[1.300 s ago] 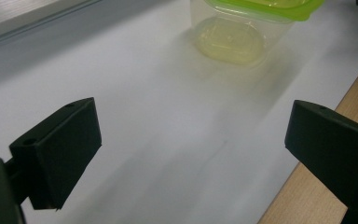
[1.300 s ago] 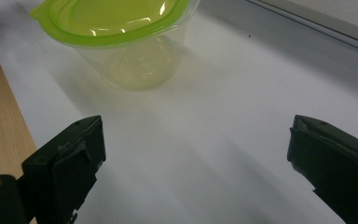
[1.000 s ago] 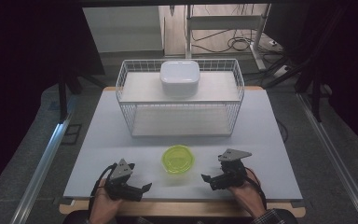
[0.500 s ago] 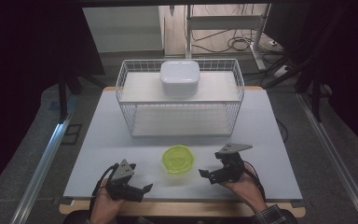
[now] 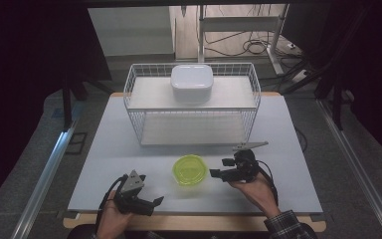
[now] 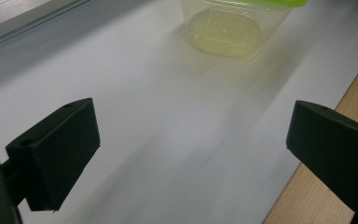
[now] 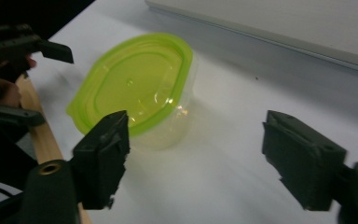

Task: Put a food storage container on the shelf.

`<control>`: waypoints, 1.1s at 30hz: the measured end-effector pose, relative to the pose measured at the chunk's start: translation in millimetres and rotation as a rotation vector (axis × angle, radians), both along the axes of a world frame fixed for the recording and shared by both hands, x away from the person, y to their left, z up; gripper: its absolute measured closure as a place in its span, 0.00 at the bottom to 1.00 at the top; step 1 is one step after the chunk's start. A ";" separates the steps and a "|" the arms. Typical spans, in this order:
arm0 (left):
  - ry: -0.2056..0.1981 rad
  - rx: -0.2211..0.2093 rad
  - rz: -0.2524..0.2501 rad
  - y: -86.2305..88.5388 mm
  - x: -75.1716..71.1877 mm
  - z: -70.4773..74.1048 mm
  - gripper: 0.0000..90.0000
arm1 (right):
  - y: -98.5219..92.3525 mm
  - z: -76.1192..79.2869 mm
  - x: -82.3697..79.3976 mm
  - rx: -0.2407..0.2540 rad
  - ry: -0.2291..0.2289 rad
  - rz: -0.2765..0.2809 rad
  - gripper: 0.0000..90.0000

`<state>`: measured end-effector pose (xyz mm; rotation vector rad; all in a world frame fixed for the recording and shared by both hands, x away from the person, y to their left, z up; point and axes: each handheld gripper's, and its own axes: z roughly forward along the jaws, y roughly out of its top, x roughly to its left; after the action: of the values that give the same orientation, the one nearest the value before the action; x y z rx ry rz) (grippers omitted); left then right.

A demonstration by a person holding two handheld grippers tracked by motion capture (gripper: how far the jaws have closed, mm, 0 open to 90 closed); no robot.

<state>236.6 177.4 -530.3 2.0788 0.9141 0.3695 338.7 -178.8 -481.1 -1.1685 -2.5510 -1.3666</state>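
- Table (image 5: 109,149): white top, wire basket (image 5: 248,107) at the far edge, mid-width.
- White lidded box (image 5: 192,82) sits on the basket's upper shelf, centred.
- Clear container with green lid (image 5: 190,170) stands on the surface, nearer the front edge, roughly mid-width, lid on.
- Left gripper (image 5: 149,203) by the front edge, left of the container, jaws spread wide, nothing between them.
- Right gripper (image 5: 220,169) just right of the container, jaws wide, aimed at it, apart from it.
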 end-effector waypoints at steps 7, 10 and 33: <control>-0.003 0.010 -0.005 -0.7 -0.3 0.1 0.02 | 14.6 1.1 18.3 0.051 0.084 0.023 0.48; -0.003 0.012 -0.006 -0.9 -0.4 0.0 0.02 | 22.3 -1.3 25.5 0.055 0.117 0.032 0.54; 0.001 0.034 -0.021 -4.3 -1.0 -1.0 0.03 | 31.9 -18.0 48.7 0.152 0.344 0.069 0.90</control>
<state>235.6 173.0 -531.3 2.1180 0.8913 0.3751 387.3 -146.9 -499.1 -1.1603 -2.1895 -1.1991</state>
